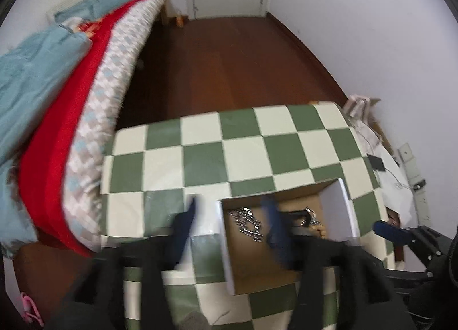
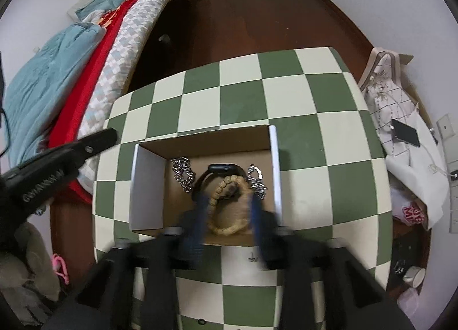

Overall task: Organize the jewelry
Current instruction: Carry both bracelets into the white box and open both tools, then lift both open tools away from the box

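Note:
An open cardboard box (image 2: 148, 186) sits on the green-and-white checkered table (image 2: 315, 100). In it lie a silver chain (image 2: 181, 174), a black watch (image 2: 220, 169), a second silver chain (image 2: 256, 178) and a wooden bead bracelet (image 2: 226, 206). My right gripper (image 2: 229, 206) is open, its blue fingers (image 2: 200, 215) either side of the bead bracelet, blurred. My left gripper (image 1: 232, 215) is open; one finger is over the table left of the box (image 1: 337, 206), the other inside it beside the silver chain (image 1: 247, 224).
A bed with teal, red and patterned bedding (image 2: 86, 72) stands left of the table. A chair with white cloth and a black phone (image 2: 405, 132) is at the right. A small earring-like item (image 2: 252, 257) lies on the table near me. Dark wood floor lies beyond.

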Demonstrator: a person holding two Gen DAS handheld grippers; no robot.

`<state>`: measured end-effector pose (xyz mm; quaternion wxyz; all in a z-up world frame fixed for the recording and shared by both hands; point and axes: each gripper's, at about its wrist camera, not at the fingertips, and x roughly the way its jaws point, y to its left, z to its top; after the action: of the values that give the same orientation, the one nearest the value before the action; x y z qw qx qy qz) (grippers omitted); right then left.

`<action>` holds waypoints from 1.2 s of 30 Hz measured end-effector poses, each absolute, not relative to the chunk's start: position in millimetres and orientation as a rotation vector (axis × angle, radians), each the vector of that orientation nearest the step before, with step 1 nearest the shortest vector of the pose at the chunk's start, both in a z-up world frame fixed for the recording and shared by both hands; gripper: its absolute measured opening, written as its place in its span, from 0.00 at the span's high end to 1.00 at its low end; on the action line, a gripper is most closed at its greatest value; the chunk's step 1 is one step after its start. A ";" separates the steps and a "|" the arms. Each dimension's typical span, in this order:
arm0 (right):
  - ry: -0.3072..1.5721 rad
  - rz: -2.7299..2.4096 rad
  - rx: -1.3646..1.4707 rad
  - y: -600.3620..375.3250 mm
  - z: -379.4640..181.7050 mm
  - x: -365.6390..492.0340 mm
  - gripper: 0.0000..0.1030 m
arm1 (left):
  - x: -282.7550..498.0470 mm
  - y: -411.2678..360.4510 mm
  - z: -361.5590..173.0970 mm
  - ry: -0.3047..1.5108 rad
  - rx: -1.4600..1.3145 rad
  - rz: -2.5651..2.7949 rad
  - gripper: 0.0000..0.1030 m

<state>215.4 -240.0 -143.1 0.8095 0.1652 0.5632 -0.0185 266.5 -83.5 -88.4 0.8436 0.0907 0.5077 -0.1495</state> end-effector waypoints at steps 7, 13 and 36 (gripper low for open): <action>1.211 -0.108 0.213 -228.7 -142.7 206.3 0.04 | 241.6 -63.7 -89.4 1.004 0.233 -0.204 0.00; 1.208 -0.154 0.136 -222.1 -150.3 192.6 0.00 | 215.5 -51.4 -90.8 0.964 0.238 -0.165 0.00; 0.987 -0.214 0.071 -200.5 -73.3 98.8 0.00 | 111.9 -23.5 -29.7 0.789 0.193 -0.144 0.00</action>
<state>98.8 -200.5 -73.3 0.8747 0.0341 0.4725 -0.1023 111.9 -23.5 -29.7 0.9161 0.0939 0.3836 -0.0698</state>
